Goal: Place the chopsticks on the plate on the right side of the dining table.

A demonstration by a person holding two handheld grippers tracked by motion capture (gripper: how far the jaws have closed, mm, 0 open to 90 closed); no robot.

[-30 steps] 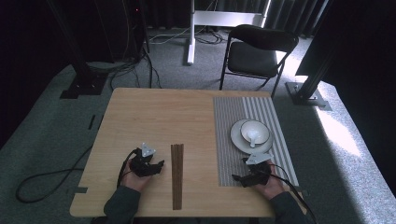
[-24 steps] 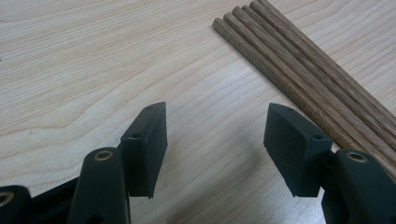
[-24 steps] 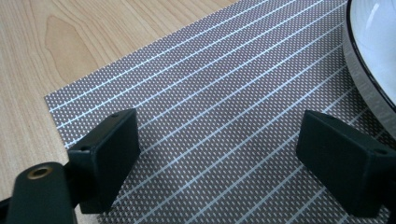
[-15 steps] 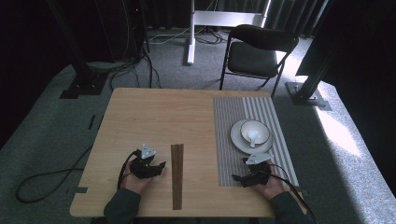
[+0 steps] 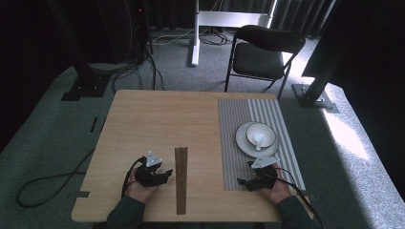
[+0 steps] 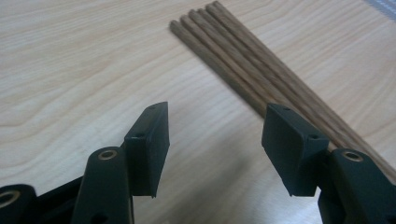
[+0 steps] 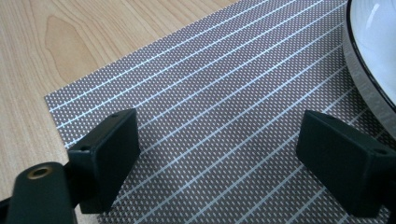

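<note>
Several brown wooden chopsticks (image 5: 181, 179) lie side by side on the wooden table (image 5: 157, 119), running front to back. My left gripper (image 5: 167, 173) rests just left of them, open, nothing between its jaws. In the left gripper view the chopsticks (image 6: 261, 74) pass by the right fingertip (image 6: 289, 144), and my left gripper (image 6: 215, 149) stands open over bare wood. My right gripper (image 5: 242, 182) lies on the striped grey placemat (image 5: 234, 143), open and empty. In the right gripper view my right gripper (image 7: 219, 158) is wide open over the placemat (image 7: 224, 93).
A white plate (image 5: 242, 140) holding a white bowl (image 5: 260, 134) with a spoon sits on the placemat just beyond my right gripper; its rim (image 7: 369, 88) shows at right. A black chair (image 5: 265, 52) stands behind the table. Cables lie on the floor.
</note>
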